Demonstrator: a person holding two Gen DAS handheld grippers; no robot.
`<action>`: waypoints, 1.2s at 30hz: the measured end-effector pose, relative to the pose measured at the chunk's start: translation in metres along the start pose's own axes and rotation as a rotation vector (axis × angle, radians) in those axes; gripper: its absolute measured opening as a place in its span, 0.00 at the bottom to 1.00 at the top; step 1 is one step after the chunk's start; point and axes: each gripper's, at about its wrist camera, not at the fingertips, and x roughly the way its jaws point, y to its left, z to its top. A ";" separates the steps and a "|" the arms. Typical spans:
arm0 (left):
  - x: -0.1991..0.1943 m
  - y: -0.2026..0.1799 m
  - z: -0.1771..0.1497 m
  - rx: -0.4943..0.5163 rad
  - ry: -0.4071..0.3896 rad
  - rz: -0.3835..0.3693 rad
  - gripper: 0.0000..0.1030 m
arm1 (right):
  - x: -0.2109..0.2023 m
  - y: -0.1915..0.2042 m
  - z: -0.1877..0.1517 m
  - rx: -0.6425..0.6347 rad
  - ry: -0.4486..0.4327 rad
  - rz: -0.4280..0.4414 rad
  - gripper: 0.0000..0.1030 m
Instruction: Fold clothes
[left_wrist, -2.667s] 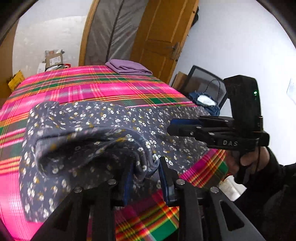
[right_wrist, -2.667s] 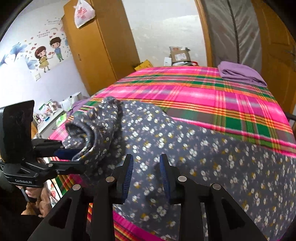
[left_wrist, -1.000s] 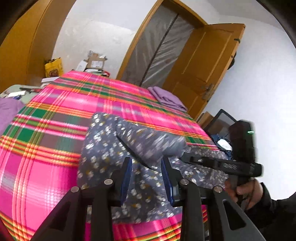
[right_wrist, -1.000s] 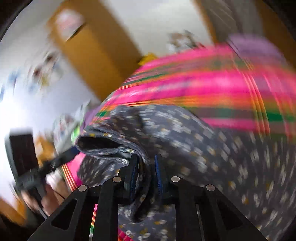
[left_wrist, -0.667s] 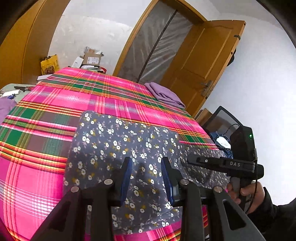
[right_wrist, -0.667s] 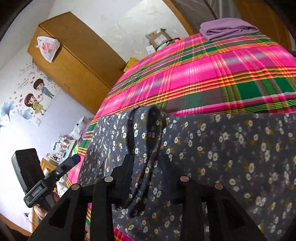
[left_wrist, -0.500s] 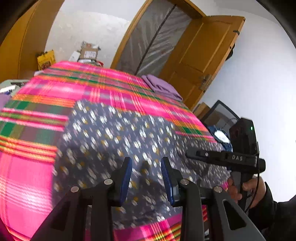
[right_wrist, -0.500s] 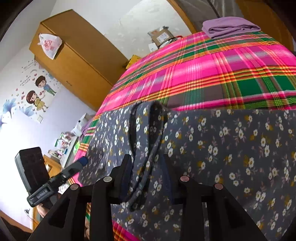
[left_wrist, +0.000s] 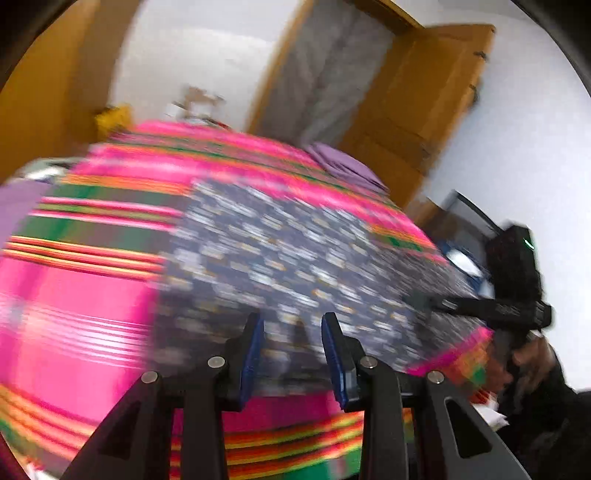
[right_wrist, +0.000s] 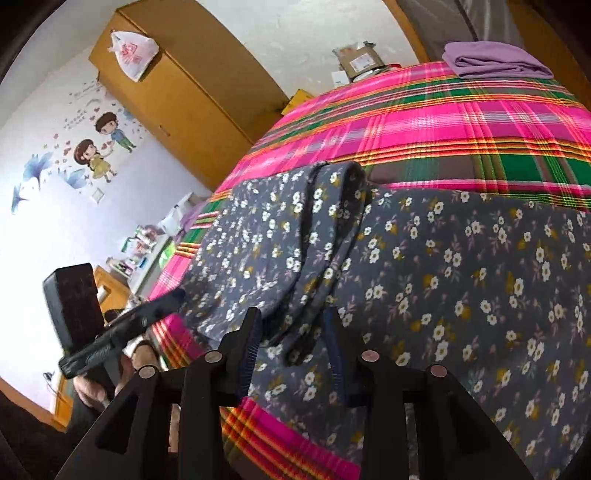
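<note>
Garment (right_wrist: 461, 280), grey with small flowers, lies flat on the plaid bed (right_wrist: 443, 122) right under both sets of fingers, its folded-over flap running away from the right gripper (right_wrist: 291, 350) toward the far side. That gripper's jaws have just been opening; they stand wide astride the flap's near end, pads off the cloth. The left gripper (left_wrist: 291, 350), also wide and empty, hovers over the near hem; the long axis runs across from one gripper to the other, so I'd guess the next fold takes both.
</note>
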 end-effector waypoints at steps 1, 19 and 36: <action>-0.005 0.009 0.000 -0.017 -0.014 0.049 0.32 | -0.002 0.001 -0.001 -0.002 -0.007 0.013 0.44; 0.001 0.051 -0.007 -0.188 0.047 0.041 0.09 | 0.023 0.011 -0.003 -0.077 0.086 -0.020 0.28; -0.021 0.086 0.001 -0.269 -0.012 -0.017 0.11 | 0.006 0.008 0.013 -0.066 -0.003 -0.011 0.30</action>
